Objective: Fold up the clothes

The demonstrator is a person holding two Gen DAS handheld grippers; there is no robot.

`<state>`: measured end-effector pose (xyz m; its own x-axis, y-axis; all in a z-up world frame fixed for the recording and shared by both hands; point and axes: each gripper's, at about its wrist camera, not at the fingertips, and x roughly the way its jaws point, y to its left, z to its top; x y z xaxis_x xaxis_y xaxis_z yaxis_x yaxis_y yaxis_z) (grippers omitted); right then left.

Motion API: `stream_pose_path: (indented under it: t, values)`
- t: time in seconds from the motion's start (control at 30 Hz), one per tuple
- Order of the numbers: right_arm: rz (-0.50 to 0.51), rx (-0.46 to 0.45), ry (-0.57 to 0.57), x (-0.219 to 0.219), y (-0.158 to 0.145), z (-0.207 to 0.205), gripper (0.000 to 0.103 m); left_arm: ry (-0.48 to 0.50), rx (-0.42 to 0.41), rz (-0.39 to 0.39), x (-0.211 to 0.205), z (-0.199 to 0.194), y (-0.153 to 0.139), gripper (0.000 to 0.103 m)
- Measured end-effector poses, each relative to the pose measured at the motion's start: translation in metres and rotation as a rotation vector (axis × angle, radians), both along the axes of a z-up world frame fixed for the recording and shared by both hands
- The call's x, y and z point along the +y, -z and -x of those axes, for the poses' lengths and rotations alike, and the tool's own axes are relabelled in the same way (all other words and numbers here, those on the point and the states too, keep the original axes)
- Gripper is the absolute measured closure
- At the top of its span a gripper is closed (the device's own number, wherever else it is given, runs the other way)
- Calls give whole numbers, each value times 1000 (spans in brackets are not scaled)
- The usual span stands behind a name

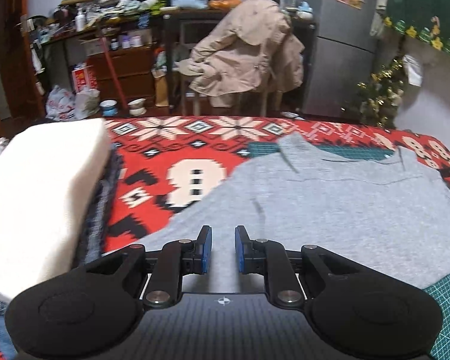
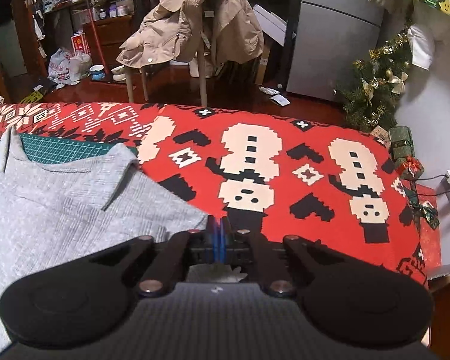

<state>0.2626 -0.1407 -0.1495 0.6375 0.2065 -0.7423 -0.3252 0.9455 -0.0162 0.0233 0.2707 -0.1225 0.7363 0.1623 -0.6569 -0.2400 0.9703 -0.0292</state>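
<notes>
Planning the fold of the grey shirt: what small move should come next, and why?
Probably lower the left gripper and close it on the grey shirt: its jaws stand apart above the cloth, while the right gripper is shut at the shirt's edge.

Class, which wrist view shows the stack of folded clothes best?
The left wrist view: the stack of folded clothes fills its left side, white on top, darker layers beneath. The right wrist view shows none of it.

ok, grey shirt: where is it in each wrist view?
Left wrist: grey shirt fills centre and right, on the red patterned cloth.
Right wrist: grey shirt lies at the left, its edge by the gripper.
Shared landmark: beige jacket on the chair.
</notes>
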Motion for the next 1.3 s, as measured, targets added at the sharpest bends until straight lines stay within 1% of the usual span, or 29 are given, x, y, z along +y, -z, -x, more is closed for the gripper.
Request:
stream_pose_path:
  t: [0.03, 0.07, 0.17, 0.3, 0.33, 0.37, 0.53, 0.67, 0.73, 0.77, 0.83, 0.9, 0.97, 1.0, 1.1, 1.2, 1.3]
  values:
    - [-6, -4, 7, -3, -3, 2, 93, -11, 3, -1, 4, 4, -1, 83]
    - [-12, -8, 15, -6, -6, 4, 91, -21, 6, -2, 7, 8, -2, 83]
    - [-37, -15, 26, -15, -20, 15, 91, -26, 16, -14, 12, 23, -5, 83]
    - [-18, -9, -36, -11, -42, 40, 89, -39, 46, -32, 14, 40, -1, 83]
    - [-10, -6, -55, -8, -47, 48, 87, -42, 50, -25, 15, 46, 0, 83]
    - [-4, -9, -69, -4, -52, 56, 82, -43, 53, -13, 16, 51, 1, 83]
    - [-42, -15, -130, 19, -68, 106, 81, -64, 50, 56, 14, 77, 7, 83]
    - [-98, -2, -149, 39, -66, 146, 80, -73, 41, 126, 10, 89, 11, 82]
    - [-130, -3, -152, 48, -64, 166, 77, -76, 33, 154, 7, 88, 12, 78]
    - [-174, 6, -134, 51, -62, 176, 77, -76, 30, 167, 5, 88, 13, 77]
    - [-243, 25, -117, 55, -58, 191, 77, -79, 34, 175, 1, 84, 16, 77]
    - [-247, 21, -111, 62, -56, 206, 77, -83, 33, 182, -2, 81, 19, 77]
    - [-247, 15, -113, 67, -55, 218, 77, -95, 34, 154, -7, 79, 23, 92]
    - [-245, 12, -118, 69, -55, 222, 77, -97, 26, 140, -9, 80, 23, 101]
    - [-242, 4, -128, 73, -58, 236, 76, -102, 6, 103, -15, 84, 22, 103]
    - [-243, 5, -134, 71, -60, 244, 76, -120, 29, 95, -15, 91, 23, 103]
    - [-249, 7, -140, 69, -62, 246, 73, -147, 33, 115, -10, 97, 23, 96]
